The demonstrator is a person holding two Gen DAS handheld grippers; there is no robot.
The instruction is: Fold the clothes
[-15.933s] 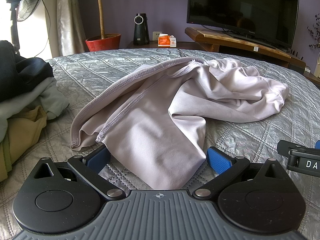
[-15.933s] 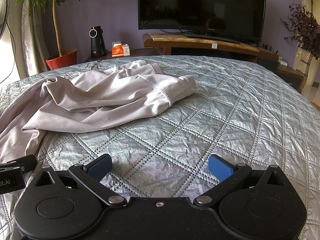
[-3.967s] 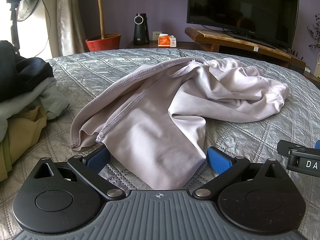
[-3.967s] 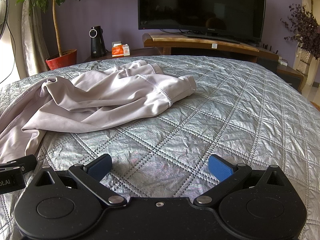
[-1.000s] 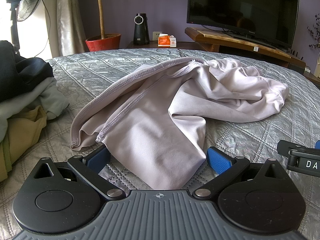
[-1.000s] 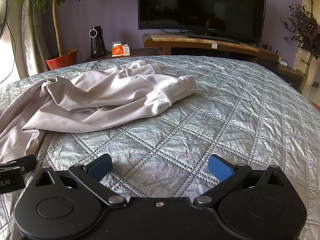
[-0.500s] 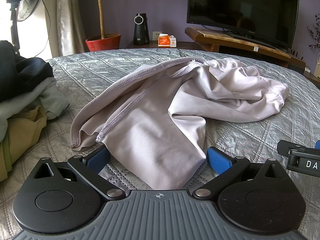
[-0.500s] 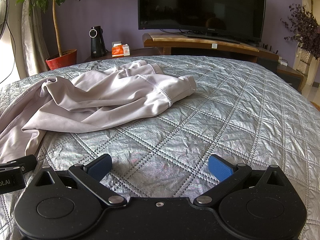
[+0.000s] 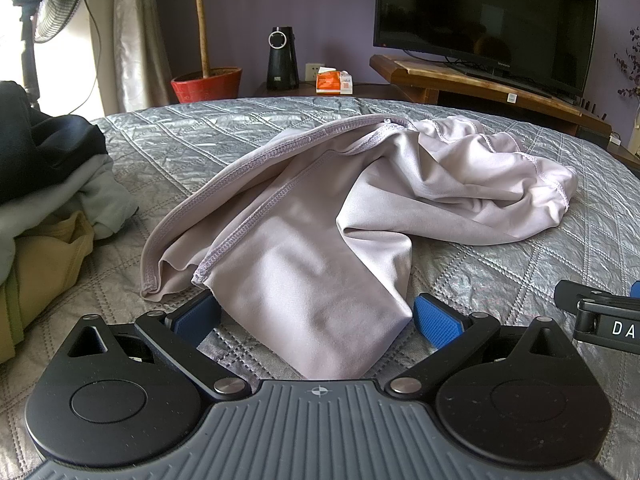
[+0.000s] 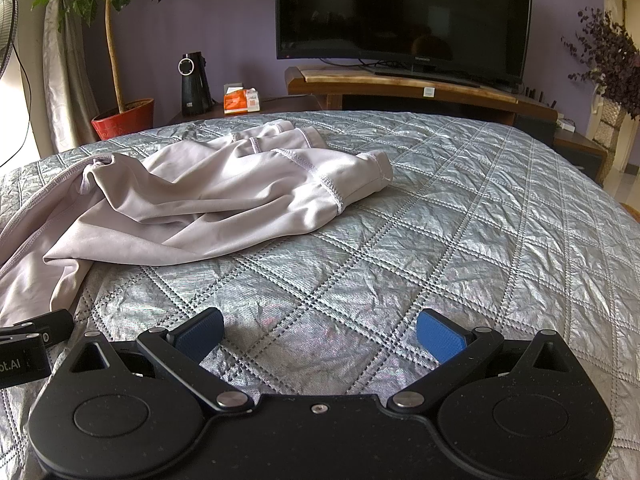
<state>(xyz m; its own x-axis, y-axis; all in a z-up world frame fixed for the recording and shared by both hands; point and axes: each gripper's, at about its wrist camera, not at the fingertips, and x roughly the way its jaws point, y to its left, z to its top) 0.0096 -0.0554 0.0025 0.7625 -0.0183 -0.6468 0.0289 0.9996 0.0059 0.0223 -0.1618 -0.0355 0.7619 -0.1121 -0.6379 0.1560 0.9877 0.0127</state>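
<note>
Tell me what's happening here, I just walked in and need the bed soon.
A person is about to fold a crumpled pale lilac garment lying on the quilted bed. The left gripper is open, with an end of the garment lying between its fingers. The right gripper is open over bare quilt. Other clothes sit piled to the left.

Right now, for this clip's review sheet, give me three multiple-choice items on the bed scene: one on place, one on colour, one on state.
1. Where does the pale garment reach?
A. between the left tongs' pads
B. between the right tongs' pads
C. onto the TV stand

2. What colour is the plant pot?
A. blue
B. red
C. white

3. How does the garment lie?
A. folded square
B. rolled up
C. crumpled, unfolded

Key: 1 A, fabric lies between the left pads while the right pads frame only bare quilt; 2 B, the pot by the curtain is red; 3 C, creases and loose seams show.
</note>
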